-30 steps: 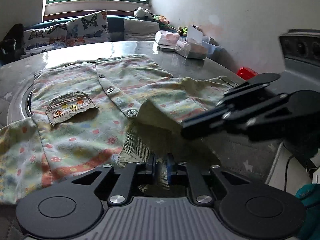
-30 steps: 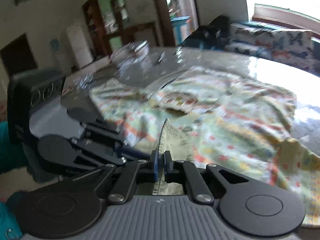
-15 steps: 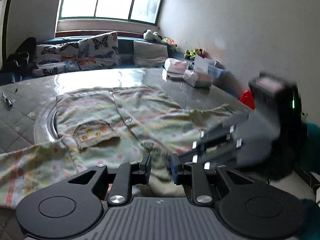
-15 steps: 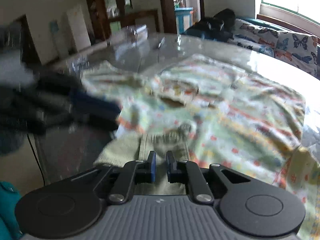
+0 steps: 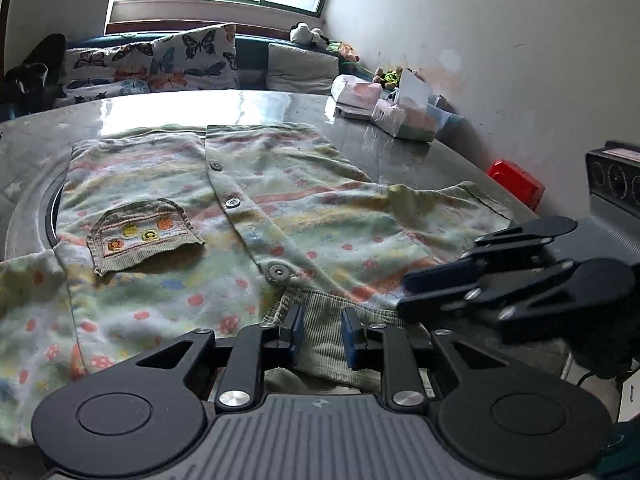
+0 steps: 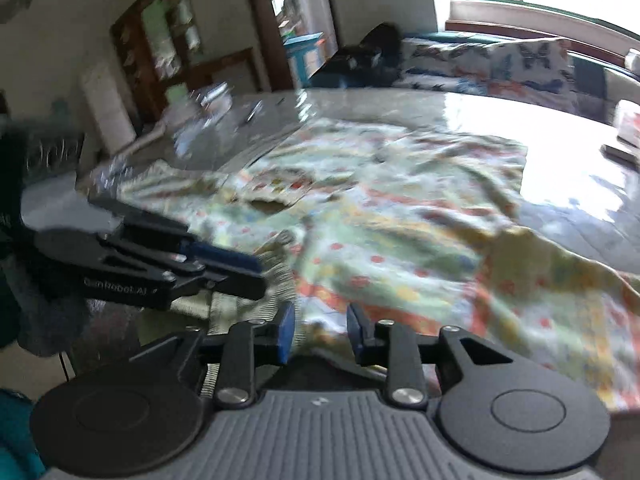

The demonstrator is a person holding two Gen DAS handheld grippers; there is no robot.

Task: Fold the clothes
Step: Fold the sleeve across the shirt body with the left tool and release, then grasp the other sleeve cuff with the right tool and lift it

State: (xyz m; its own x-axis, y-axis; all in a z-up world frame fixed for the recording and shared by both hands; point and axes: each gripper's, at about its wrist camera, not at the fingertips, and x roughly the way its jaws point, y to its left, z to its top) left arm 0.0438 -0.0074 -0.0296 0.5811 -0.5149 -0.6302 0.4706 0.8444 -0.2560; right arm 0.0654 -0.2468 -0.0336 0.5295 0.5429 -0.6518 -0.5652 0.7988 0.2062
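Fabric of a pastel printed shirt (image 5: 256,216) is lying spread, front up, over the glossy grey surface (image 5: 400,152), its corduroy pocket (image 5: 144,236) facing up. Left tool (image 5: 322,336) is hovering with its jaws spread over the ribbed collar edge (image 5: 324,320), gripping nothing. Right tool (image 6: 320,332) is likewise sitting with its jaws apart at the shirt's near edge, just beside the left one.
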